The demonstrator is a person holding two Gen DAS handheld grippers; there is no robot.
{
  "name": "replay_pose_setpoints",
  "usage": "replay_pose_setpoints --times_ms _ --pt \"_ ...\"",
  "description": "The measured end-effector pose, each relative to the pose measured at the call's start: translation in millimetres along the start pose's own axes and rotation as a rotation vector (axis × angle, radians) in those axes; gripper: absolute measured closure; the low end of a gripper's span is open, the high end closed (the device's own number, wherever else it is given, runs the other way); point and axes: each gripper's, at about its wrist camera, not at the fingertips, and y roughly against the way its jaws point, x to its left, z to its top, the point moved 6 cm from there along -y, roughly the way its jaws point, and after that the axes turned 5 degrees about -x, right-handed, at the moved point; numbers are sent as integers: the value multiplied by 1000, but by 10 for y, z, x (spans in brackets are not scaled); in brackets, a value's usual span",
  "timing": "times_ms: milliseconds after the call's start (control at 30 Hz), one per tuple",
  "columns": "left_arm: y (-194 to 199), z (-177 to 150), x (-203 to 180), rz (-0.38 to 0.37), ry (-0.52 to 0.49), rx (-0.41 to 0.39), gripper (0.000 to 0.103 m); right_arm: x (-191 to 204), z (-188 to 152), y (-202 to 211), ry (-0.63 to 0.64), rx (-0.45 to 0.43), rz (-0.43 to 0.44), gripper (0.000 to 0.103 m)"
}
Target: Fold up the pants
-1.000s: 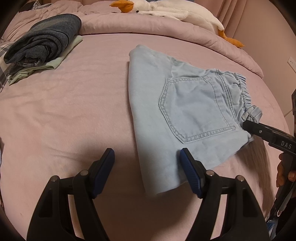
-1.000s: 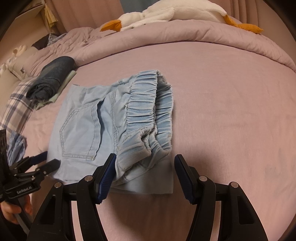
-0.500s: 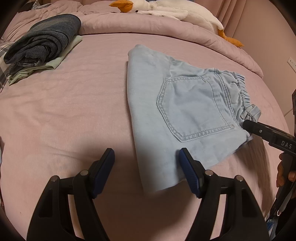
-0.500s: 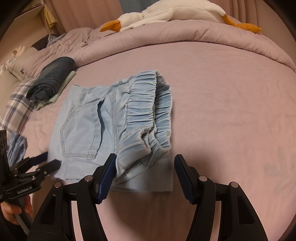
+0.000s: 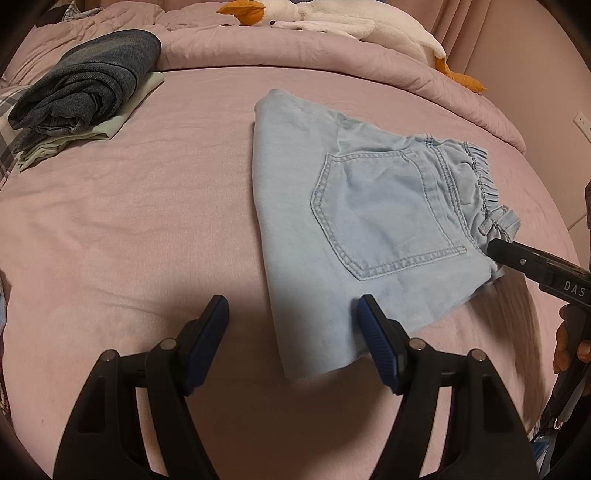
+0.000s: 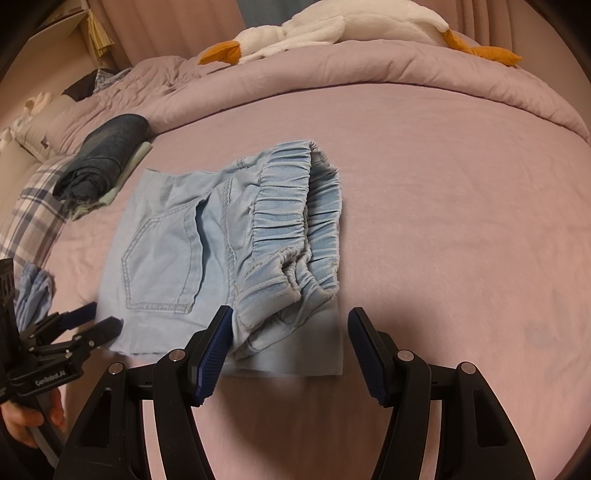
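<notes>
Lying folded on the pink bedsheet [image 5: 147,221]: light-blue denim shorts [image 5: 369,221], back pocket [image 5: 384,210] up, elastic waistband [image 6: 295,229] bunched at the near-right end. Hovering at the hem corner with jaws spread and gripping nothing: left gripper [image 5: 291,332]. Hanging wide open over the waistband corner, likewise holding nothing: right gripper [image 6: 288,332], its left pad [image 6: 214,350] just beside or touching the gathered denim.

Risking, judging from here: pinching only the top layer, so the stack peeling apart on the lift; dragging the waistband sideways and skewing the fold; catching bedsheet along with the cloth, since the sheet is lying soft beneath.

Sitting well apart at the far left: rolled dark jeans [image 5: 85,92] on a pale-green folded garment [image 5: 110,129]. Resting along the rolled duvet [image 6: 369,74]: a plush goose [image 6: 332,26]. Blocking nothing between grippers and shorts.
</notes>
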Motion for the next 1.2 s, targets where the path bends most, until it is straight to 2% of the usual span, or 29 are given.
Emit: replay_pose_setpoints --times_ms 1200 --pt "82 -19 -6 -8 3 1 33 43 -30 78 11 -8 -9 41"
